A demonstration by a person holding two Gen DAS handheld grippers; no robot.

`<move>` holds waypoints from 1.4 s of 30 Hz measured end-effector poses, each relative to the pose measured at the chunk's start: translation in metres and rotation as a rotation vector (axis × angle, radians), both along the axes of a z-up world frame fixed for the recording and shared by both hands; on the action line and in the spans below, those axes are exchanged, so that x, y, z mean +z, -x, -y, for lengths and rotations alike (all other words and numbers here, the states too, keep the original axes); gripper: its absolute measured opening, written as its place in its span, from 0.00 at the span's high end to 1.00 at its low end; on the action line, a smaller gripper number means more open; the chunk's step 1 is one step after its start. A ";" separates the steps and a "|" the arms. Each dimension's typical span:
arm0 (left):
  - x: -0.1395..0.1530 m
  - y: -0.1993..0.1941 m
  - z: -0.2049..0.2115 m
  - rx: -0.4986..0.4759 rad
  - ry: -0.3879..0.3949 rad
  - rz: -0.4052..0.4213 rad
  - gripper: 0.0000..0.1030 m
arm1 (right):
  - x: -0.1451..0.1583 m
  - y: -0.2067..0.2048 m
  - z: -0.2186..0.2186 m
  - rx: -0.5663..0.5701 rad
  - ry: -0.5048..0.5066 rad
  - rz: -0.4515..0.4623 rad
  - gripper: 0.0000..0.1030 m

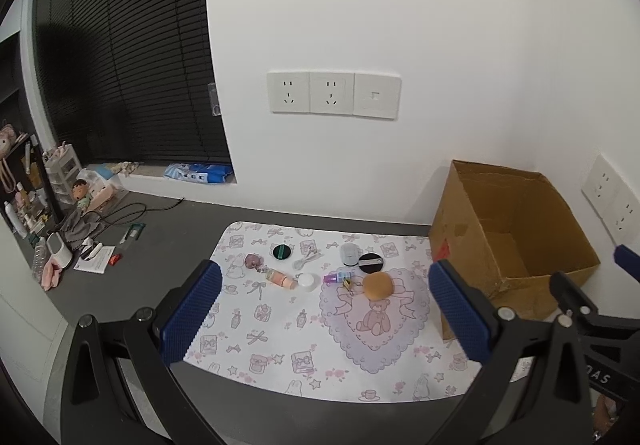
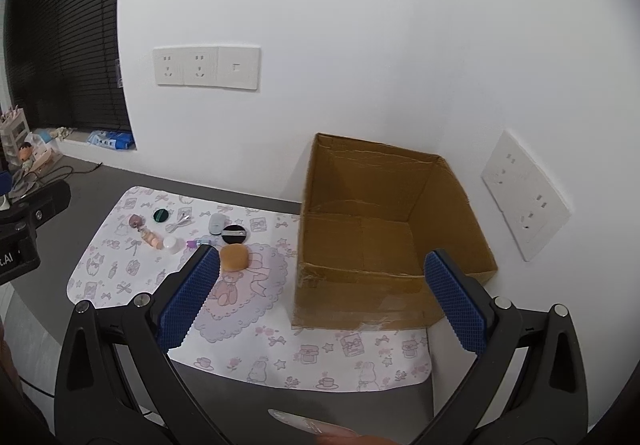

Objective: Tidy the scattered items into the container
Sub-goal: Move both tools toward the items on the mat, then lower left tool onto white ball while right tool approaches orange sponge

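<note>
Cardboard box point(image 2: 384, 237) sits empty at the mat's right while the sponge point(image 1: 377, 285) and small cosmetics lie scattered left of it, both the left claw point(image 1: 328, 319) and right claw point(image 2: 322, 299) hovering spread wide and empty, so nothing seems gathered yet and a first descent onto one item probably comes next.

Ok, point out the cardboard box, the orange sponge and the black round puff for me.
cardboard box point(image 2: 352, 281): right wrist view, front wall.
orange sponge point(image 1: 378, 285): left wrist view, top face.
black round puff point(image 1: 371, 263): left wrist view, centre band.
</note>
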State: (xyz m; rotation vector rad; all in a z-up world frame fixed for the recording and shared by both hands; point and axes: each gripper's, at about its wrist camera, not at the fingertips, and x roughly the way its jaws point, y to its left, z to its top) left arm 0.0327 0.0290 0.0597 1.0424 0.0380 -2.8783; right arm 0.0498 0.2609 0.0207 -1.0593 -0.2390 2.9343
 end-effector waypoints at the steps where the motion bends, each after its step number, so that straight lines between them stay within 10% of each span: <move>1: -0.004 0.003 0.005 -0.010 0.003 0.006 0.00 | -0.003 0.003 0.005 0.001 -0.002 0.000 0.00; 19: -0.083 0.080 0.097 -0.171 0.025 0.096 0.00 | -0.094 0.078 0.119 0.009 0.008 0.101 0.00; 42: -0.183 0.150 0.093 -0.207 0.021 0.178 0.00 | -0.197 0.148 0.119 -0.018 0.035 0.217 0.00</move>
